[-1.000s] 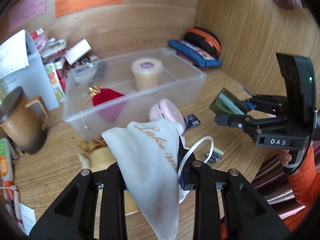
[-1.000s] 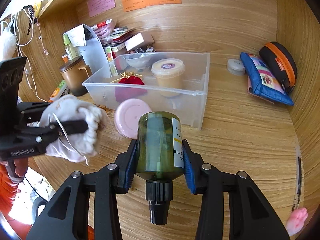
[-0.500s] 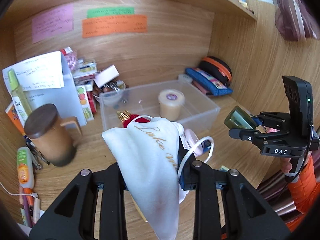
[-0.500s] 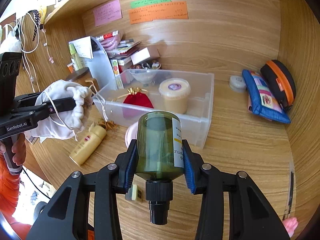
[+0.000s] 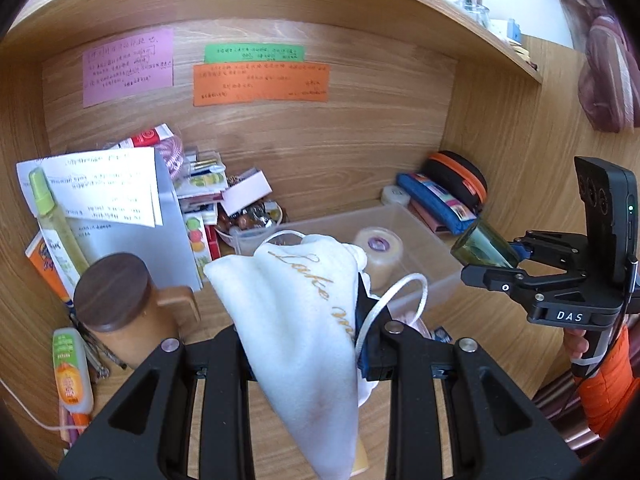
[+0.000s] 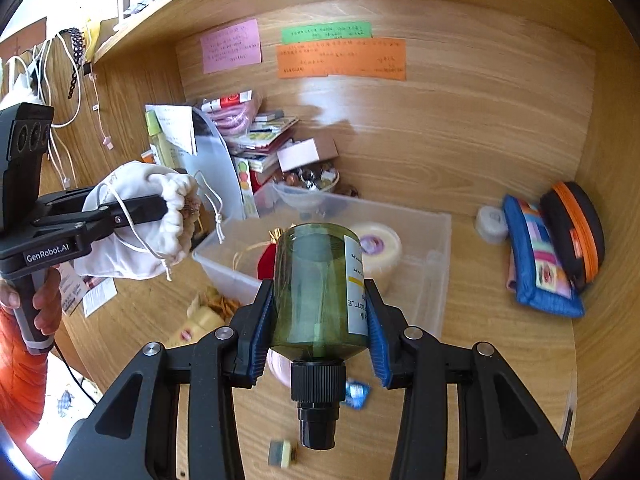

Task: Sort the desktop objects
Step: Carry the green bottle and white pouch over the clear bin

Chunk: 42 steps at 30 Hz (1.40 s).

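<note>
Pinching between pads: left gripper (image 5: 304, 344) on white pouch (image 5: 304, 320), right gripper (image 6: 318, 336) on green bottle (image 6: 318, 292).

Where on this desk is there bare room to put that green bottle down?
Bare wood lies between the clear bin and the blue pouch, running toward the camera. The bin's right half holds only a tub. The back-left corner, around the stacked packets, is crowded.

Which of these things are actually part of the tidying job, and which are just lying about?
In the job:
white drawstring cloth pouch, in left hand-held gripper
green glass bottle, in right hand-held gripper
clear plastic bin

Lying about:
brown lidded mug
blue fabric pouch
orange paper note
</note>
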{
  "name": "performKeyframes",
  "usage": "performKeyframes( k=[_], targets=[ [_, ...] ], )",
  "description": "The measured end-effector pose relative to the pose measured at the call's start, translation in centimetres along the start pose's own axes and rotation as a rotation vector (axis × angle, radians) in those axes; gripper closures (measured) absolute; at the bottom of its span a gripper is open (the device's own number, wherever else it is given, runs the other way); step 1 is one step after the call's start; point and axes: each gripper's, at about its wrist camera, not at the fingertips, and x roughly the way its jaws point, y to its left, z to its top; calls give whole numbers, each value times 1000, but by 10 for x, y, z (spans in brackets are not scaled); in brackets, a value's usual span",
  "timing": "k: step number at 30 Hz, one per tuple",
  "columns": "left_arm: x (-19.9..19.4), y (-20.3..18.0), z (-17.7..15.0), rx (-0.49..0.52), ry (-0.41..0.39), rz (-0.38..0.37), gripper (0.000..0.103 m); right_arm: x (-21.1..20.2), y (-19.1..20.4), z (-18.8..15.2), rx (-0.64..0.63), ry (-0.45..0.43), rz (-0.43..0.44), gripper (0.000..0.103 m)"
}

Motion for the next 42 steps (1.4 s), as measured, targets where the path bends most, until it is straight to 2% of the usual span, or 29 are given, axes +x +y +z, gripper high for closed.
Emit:
performKeyframes(
  k=[8, 16, 28, 42],
  targets=[
    [26, 12, 16, -21, 12, 7, 75, 31, 1, 27, -12, 20, 24, 65],
    [69, 24, 26, -38, 57, 5, 75, 70, 1, 40, -34, 65, 34, 65],
    [127, 26, 24, 4, 139, 11, 75, 125, 3, 40, -69, 154, 38, 65],
    [156, 24, 10, 58, 234, 68, 73, 151, 28, 34, -220, 220, -23, 65]
  ],
)
